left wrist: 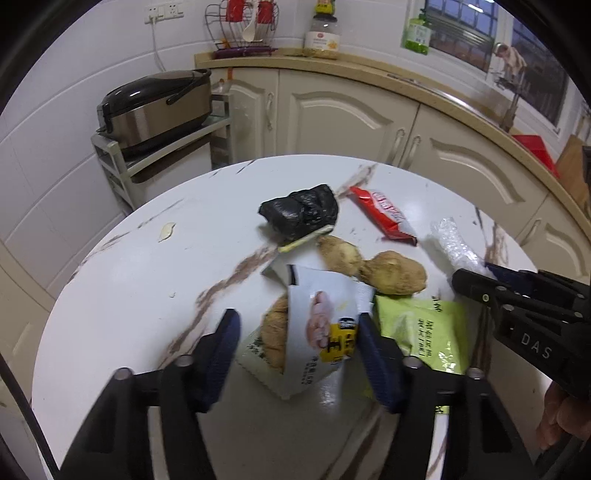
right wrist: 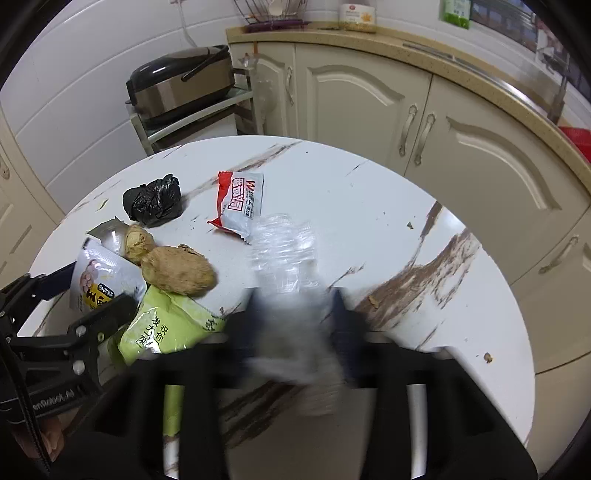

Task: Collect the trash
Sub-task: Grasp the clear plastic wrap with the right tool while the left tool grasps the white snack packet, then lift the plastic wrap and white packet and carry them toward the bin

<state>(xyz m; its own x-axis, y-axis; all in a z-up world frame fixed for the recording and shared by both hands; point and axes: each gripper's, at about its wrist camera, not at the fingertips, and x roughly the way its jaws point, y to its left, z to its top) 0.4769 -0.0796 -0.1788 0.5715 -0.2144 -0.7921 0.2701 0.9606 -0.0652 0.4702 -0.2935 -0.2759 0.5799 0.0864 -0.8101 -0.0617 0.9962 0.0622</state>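
On the round white marbled table lies trash: a black bag bundle, a red and white wrapper, ginger pieces, a green packet and a white snack packet. My left gripper is open, its fingers on either side of the white snack packet. My right gripper is shut on a crushed clear plastic bottle, blurred in its view. It also shows in the left wrist view, with the bottle in it.
A rice cooker sits on a small shelf rack behind the table. Cream cabinets and a counter with a jar, a green bottle and a utensil rack run along the back.
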